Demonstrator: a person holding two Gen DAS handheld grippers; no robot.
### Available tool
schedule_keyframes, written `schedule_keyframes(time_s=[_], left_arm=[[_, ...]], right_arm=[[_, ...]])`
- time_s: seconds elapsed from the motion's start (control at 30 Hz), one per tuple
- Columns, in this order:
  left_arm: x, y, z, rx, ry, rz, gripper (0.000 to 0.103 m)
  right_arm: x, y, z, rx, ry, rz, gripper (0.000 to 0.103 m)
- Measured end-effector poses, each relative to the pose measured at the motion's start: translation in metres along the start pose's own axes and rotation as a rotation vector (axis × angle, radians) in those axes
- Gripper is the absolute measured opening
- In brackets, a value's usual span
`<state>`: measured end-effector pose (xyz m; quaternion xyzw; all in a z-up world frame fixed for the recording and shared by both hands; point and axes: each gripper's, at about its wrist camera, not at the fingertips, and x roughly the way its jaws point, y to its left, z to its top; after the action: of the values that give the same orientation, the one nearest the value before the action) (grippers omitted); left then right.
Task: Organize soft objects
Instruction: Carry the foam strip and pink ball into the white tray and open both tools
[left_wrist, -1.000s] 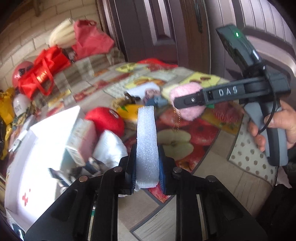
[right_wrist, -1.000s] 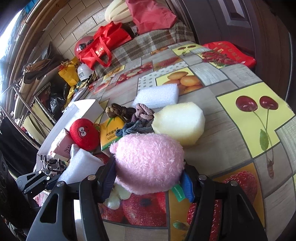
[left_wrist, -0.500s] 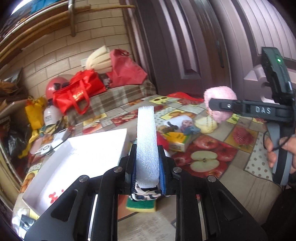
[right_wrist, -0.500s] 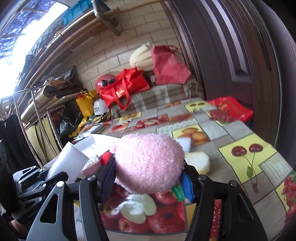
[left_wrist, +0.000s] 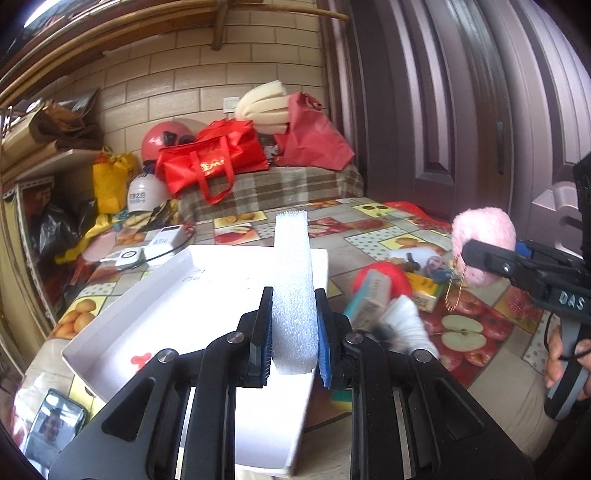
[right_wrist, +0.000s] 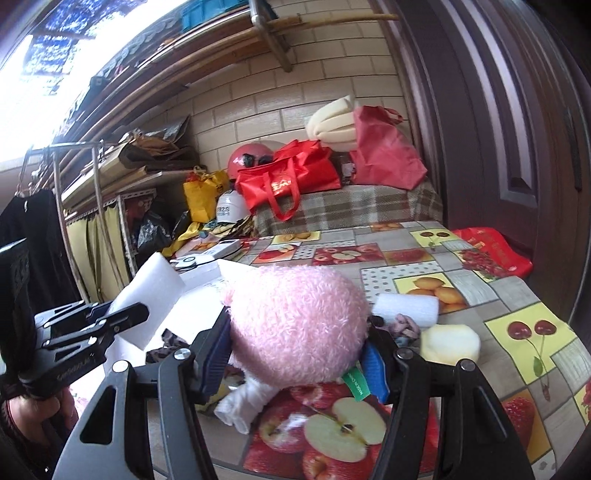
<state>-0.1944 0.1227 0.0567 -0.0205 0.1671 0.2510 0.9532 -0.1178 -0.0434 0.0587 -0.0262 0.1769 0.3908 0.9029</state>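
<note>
My left gripper (left_wrist: 293, 343) is shut on an upright white foam strip (left_wrist: 293, 288), held over the white shallow box (left_wrist: 122, 325) on the fruit-print table. The same foam strip (right_wrist: 149, 299) and left gripper (right_wrist: 110, 314) show at the left of the right wrist view. My right gripper (right_wrist: 301, 354) is shut on a fluffy pink plush (right_wrist: 295, 323) with a green tag, lifted above the table. That pink plush (left_wrist: 482, 245) and the right gripper (left_wrist: 480, 254) appear at the right of the left wrist view, with a hand on the handle.
A pile on the table holds a red plush (left_wrist: 384, 275), a small carton (left_wrist: 369, 297), white cloth (left_wrist: 406, 325), a yellow packet (left_wrist: 428, 291), knotted cords (right_wrist: 404, 325), a white foam block (right_wrist: 406, 308) and a pale sponge (right_wrist: 450, 343). A phone (left_wrist: 55, 424) lies at the near left corner.
Both grippers have risen and swung left, keeping their loads. The foam strip now hangs over the white box rather than over the pile, and the views have tilted up toward the back wall.
</note>
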Motion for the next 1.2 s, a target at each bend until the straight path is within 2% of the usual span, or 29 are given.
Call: schedule_keyframes(time_s=[0.07, 0.17, 0.3, 0.5, 0.8, 0.97, 1.2], left_arm=[[0.003, 0.008, 0.000, -0.011, 0.001, 0.021, 0.019], [0.007, 0.012, -0.004, 0.037, -0.010, 0.080, 0.019], [0.014, 0.035, -0.006, -0.042, 0.021, 0.059, 0.019], [0.019, 0.066, -0.009, -0.111, 0.029, 0.100, 0.019], [0.035, 0.097, -0.008, -0.156, 0.056, 0.142, 0.019], [0.041, 0.109, -0.008, -0.193, 0.069, 0.156, 0.019], [0.044, 0.118, -0.009, -0.233, 0.091, 0.149, 0.019]], right_arm=[[0.005, 0.012, -0.001, -0.028, 0.009, 0.022, 0.063], [0.015, 0.029, -0.001, -0.061, 0.026, 0.054, 0.063], [0.025, 0.048, -0.002, -0.098, 0.043, 0.092, 0.063], [0.031, 0.074, -0.006, -0.127, 0.062, 0.156, 0.062], [0.051, 0.119, -0.010, -0.169, 0.118, 0.260, 0.062], [0.078, 0.128, -0.012, -0.142, 0.171, 0.254, 0.062], [0.108, 0.127, -0.007, -0.115, 0.184, 0.168, 0.063]])
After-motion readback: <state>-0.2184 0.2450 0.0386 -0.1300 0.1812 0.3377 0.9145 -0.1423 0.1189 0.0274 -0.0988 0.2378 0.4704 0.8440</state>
